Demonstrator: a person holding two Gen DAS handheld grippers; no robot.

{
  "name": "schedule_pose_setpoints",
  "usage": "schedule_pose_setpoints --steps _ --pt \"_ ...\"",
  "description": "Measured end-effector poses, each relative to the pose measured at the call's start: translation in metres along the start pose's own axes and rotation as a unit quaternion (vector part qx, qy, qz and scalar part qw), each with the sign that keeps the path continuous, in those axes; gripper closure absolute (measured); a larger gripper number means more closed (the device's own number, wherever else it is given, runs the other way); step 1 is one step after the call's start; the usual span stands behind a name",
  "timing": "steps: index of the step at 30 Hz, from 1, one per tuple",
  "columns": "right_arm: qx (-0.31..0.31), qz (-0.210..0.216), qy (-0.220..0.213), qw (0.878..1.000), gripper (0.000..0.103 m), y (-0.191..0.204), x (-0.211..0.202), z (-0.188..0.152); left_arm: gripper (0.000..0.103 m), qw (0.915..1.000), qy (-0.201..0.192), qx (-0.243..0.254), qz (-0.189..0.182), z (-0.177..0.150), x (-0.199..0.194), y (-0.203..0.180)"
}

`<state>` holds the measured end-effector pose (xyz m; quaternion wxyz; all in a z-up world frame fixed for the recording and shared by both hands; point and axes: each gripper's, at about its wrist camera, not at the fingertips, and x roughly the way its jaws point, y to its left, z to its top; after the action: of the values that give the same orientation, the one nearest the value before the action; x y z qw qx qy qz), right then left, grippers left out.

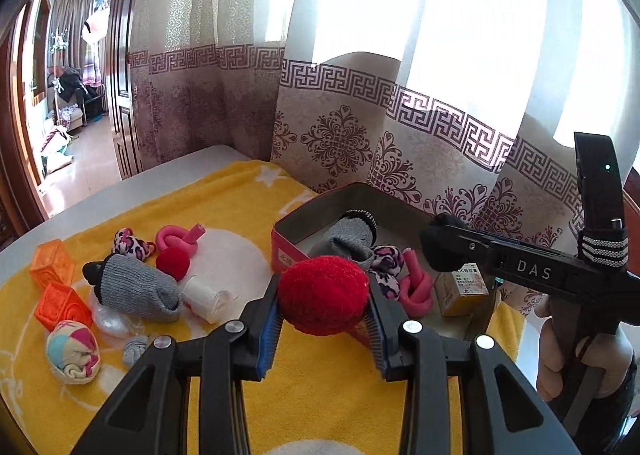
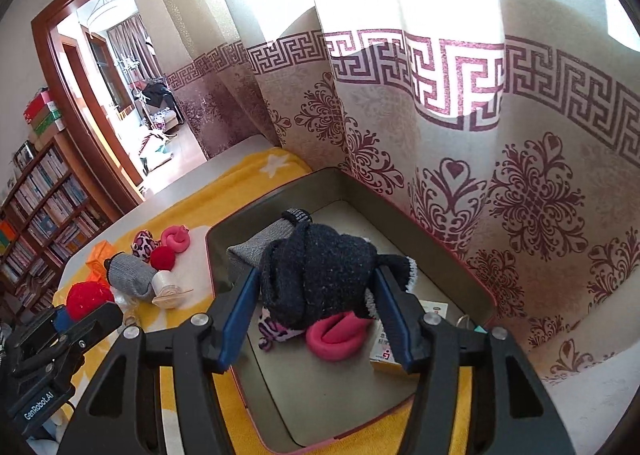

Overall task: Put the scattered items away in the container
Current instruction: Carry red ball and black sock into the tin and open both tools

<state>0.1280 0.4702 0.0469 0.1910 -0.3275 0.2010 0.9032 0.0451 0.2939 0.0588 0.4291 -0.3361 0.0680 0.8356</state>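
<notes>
My left gripper (image 1: 323, 297) is shut on a red pompom ball (image 1: 322, 293), held above the yellow towel just in front of the red tin (image 1: 285, 246). My right gripper (image 2: 316, 287) is shut on a black sock bundle (image 2: 316, 273), held over the open tin (image 2: 436, 251); it also shows in the left wrist view (image 1: 440, 243). Inside the tin lie a grey sock (image 2: 256, 245), a leopard-print scrunchie (image 2: 272, 329), a pink foam knot (image 2: 334, 337) and a small yellow box (image 1: 462, 289).
On the yellow towel (image 1: 320, 395) left of the tin lie a grey sock (image 1: 138, 287), a second red pompom (image 1: 173, 262), a pink knot (image 1: 180, 239), a leopard scrunchie (image 1: 128, 243), a white thread spool (image 1: 202, 295), orange cubes (image 1: 60, 305) and a striped sock ball (image 1: 74, 351). Curtains hang close behind.
</notes>
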Motion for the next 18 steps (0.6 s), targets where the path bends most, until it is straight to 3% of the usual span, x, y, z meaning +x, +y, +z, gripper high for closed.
schedule_pose_setpoints --steps 2,8,15,16,18 --pt "0.01 0.003 -0.01 1.0 0.028 -0.002 -0.005 0.002 0.064 0.9999 0.004 0.007 -0.014 0.002 0.006 -0.011" --pt "0.039 0.002 -0.058 0.998 0.028 -0.011 -0.028 0.009 0.064 0.9969 0.02 0.037 -0.067 0.004 0.033 -0.049" --pt "0.061 -0.019 -0.117 0.991 0.024 -0.019 -0.055 0.017 0.062 0.9924 0.051 0.055 -0.097 0.0 0.067 -0.082" --pt "0.061 -0.021 -0.125 0.99 0.024 -0.019 -0.058 0.017 0.061 0.9916 0.058 0.056 -0.101 -0.001 0.071 -0.085" --pt "0.062 -0.023 -0.134 0.989 0.024 -0.02 -0.062 0.017 0.047 0.9897 0.074 0.054 -0.11 -0.004 0.079 -0.088"
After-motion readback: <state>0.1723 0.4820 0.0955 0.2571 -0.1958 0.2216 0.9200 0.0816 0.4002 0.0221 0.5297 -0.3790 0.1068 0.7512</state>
